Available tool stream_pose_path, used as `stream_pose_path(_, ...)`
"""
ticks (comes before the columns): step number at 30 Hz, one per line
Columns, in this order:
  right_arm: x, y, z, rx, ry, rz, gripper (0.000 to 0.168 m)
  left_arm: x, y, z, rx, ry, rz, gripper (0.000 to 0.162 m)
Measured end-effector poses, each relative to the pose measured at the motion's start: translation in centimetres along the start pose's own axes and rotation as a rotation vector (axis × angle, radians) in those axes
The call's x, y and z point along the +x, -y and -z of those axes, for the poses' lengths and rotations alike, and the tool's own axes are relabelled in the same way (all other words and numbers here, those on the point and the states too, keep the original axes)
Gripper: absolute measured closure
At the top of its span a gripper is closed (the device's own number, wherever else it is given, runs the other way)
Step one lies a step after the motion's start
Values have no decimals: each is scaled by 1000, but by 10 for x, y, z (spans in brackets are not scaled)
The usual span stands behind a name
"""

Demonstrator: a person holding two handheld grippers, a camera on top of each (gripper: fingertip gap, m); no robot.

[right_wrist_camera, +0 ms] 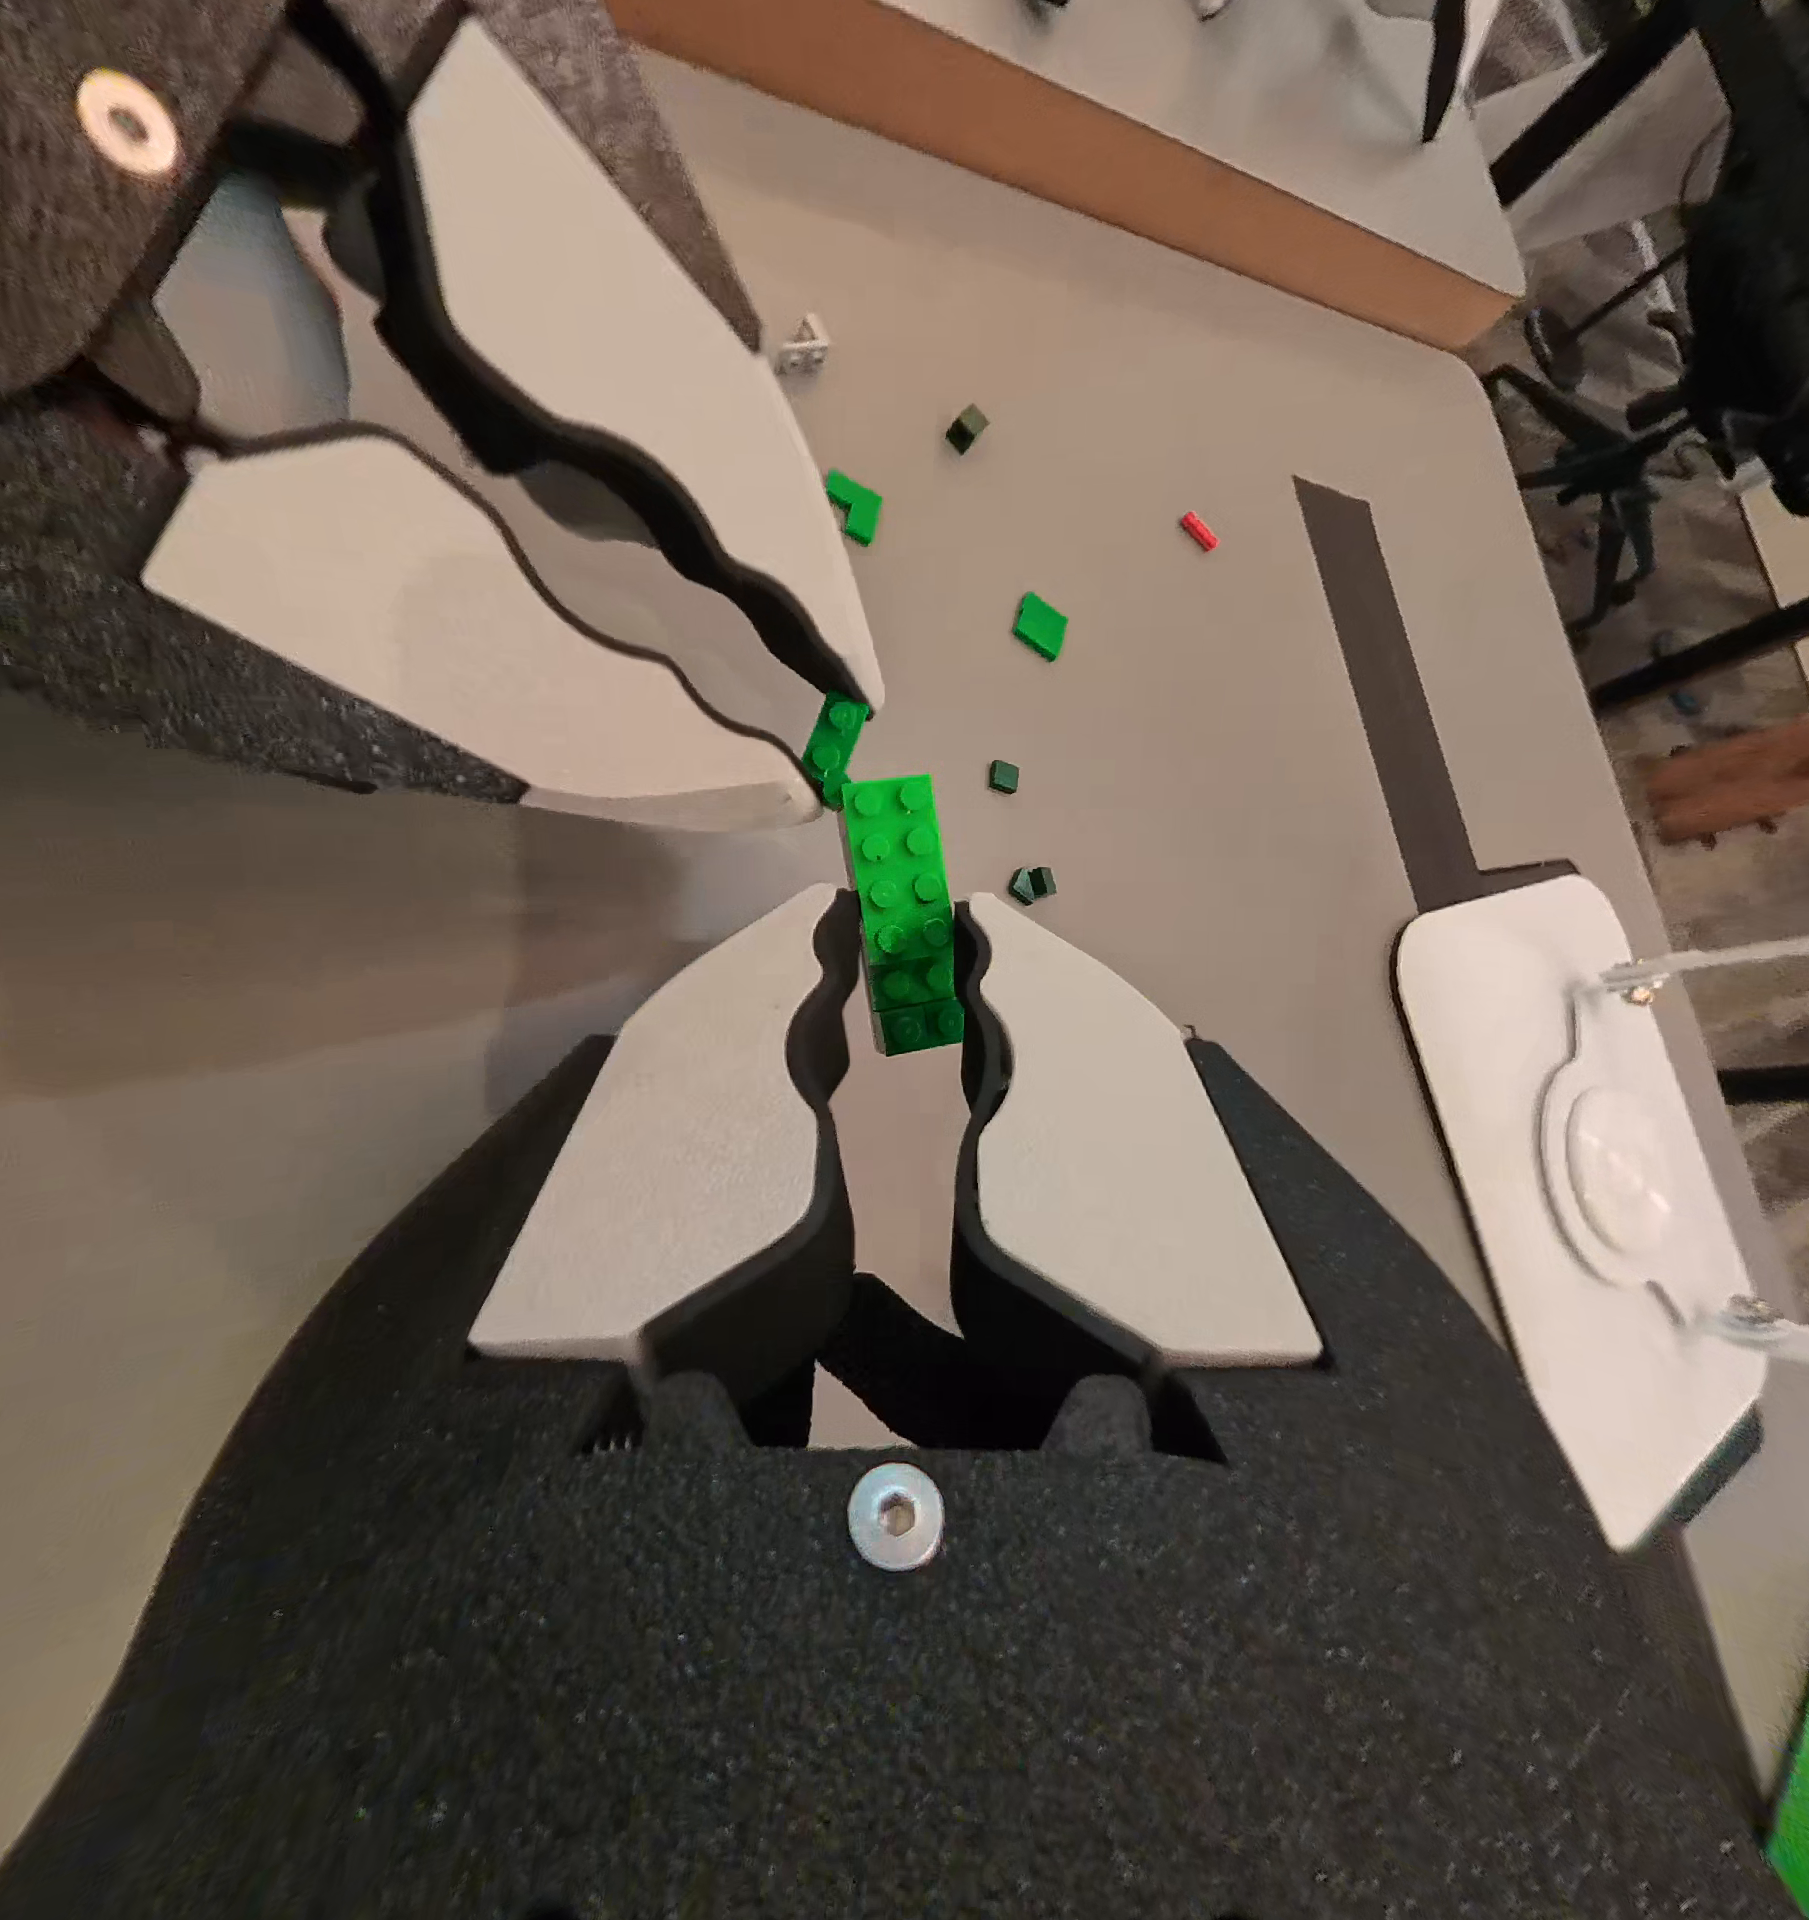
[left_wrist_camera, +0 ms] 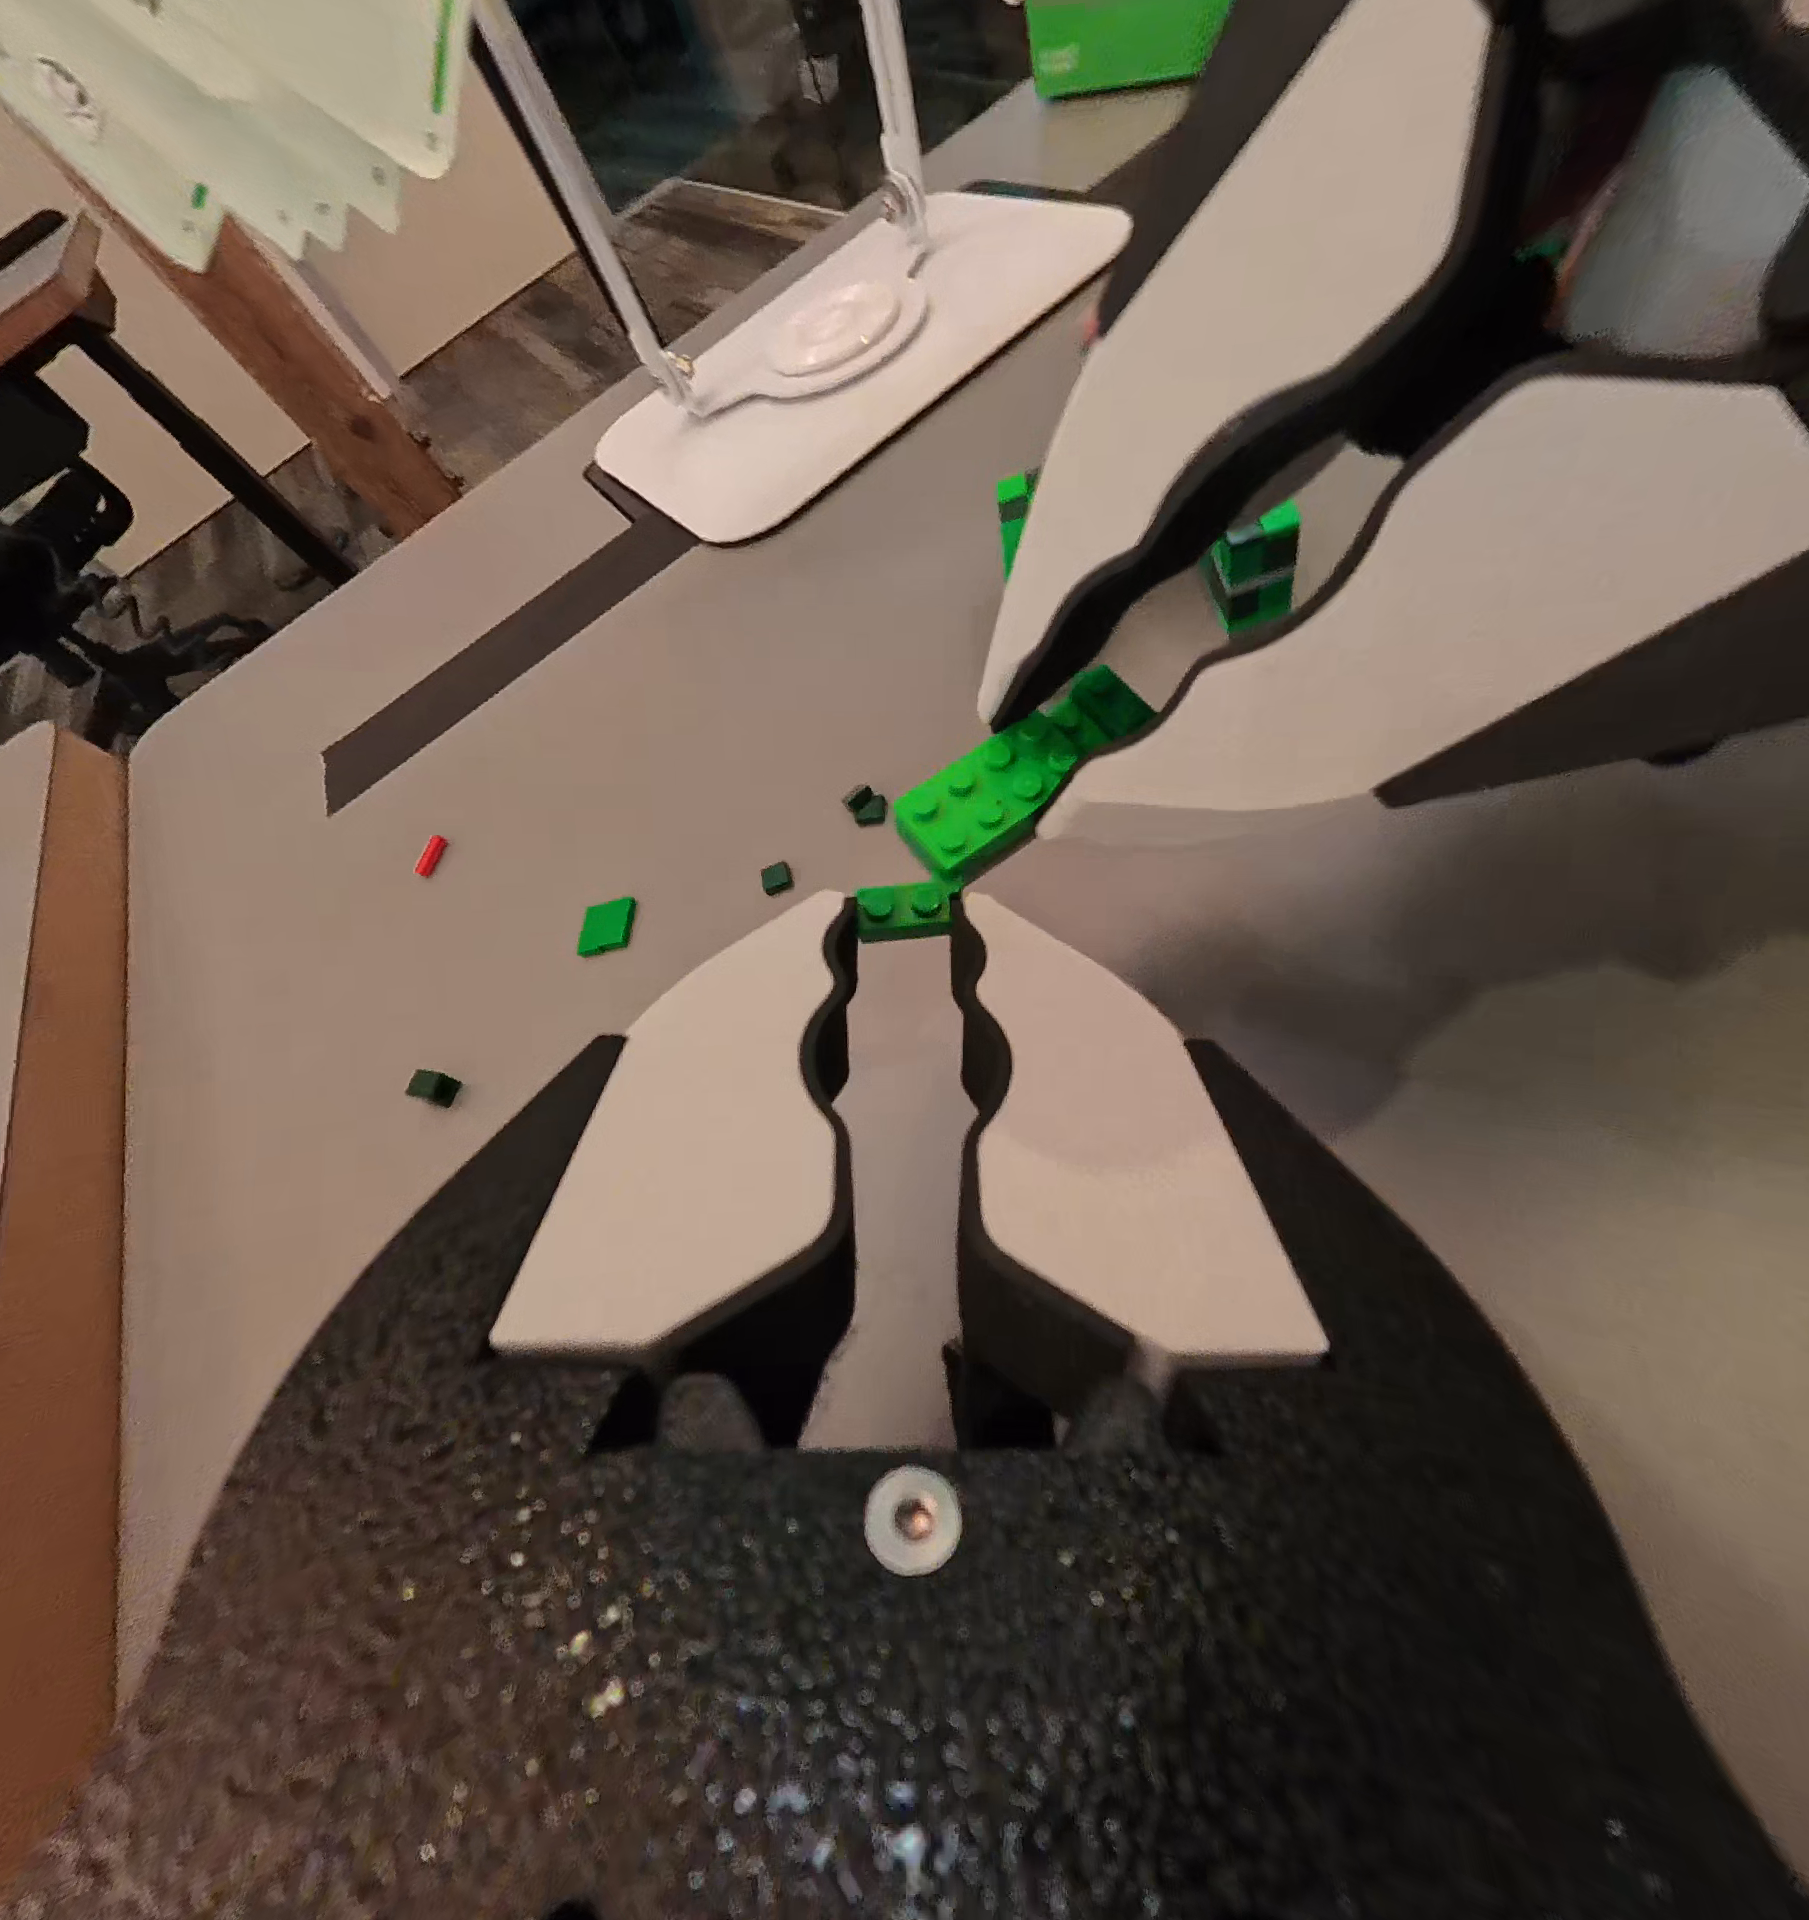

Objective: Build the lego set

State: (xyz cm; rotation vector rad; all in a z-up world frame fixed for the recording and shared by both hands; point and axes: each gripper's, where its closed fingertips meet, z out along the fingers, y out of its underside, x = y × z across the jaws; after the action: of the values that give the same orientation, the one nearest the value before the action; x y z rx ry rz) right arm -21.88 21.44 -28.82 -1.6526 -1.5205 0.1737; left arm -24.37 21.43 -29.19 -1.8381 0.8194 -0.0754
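My left gripper (left_wrist_camera: 902, 909) is shut on a small green two-stud plate (left_wrist_camera: 905, 923), held at its fingertips above the table. My right gripper (right_wrist_camera: 898, 904) is shut on a long bright green two-wide plate (right_wrist_camera: 895, 831) with darker green pieces at its near end. In the left wrist view the right gripper (left_wrist_camera: 1025, 774) comes in from the upper right with the long plate (left_wrist_camera: 967, 805). In the right wrist view the left gripper (right_wrist_camera: 843, 753) comes in from the upper left with the small plate (right_wrist_camera: 835, 732). The small plate meets the long plate's free end at a corner.
Loose on the grey table (left_wrist_camera: 484, 644): a red piece (left_wrist_camera: 430, 855), a flat green tile (left_wrist_camera: 606, 927), small dark green pieces (left_wrist_camera: 775, 878), a green corner piece (right_wrist_camera: 855, 506). Green-and-dark stacks (left_wrist_camera: 1255, 566) stand behind. A white stand base (left_wrist_camera: 858, 364) and a green box (left_wrist_camera: 1118, 42) are farther back. My two grippers' fingertips are within a few centimetres of each other.
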Motion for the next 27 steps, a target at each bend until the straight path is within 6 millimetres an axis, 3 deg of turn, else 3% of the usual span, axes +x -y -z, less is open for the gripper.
stream_pose_path(7, 8, 7, 6, 51, -77, -125, 152, -10, 12, 1, 50, 144, 79, 146)
stream_pose_path(16, 10, 12, 12, 111, -110, -227, 152, -11, 19, 4, 101, 169, 125, 146)
stream_pose_path(21, 12, 15, 15, 139, -139, -197, 152, -13, 25, 7, 158, 185, 45, 145)
stream_pose_path(22, 14, 14, 16, 138, -147, -178, 152, -12, 27, 8, 170, 166, 13, 142)
stream_pose_path(24, 20, 5, 18, 107, -156, -123, 152, -12, 29, 13, 191, 135, -14, 115)
stream_pose_path(27, 17, -19, 17, 22, -36, -58, 152, -28, 33, 29, 261, 159, 16, 110)
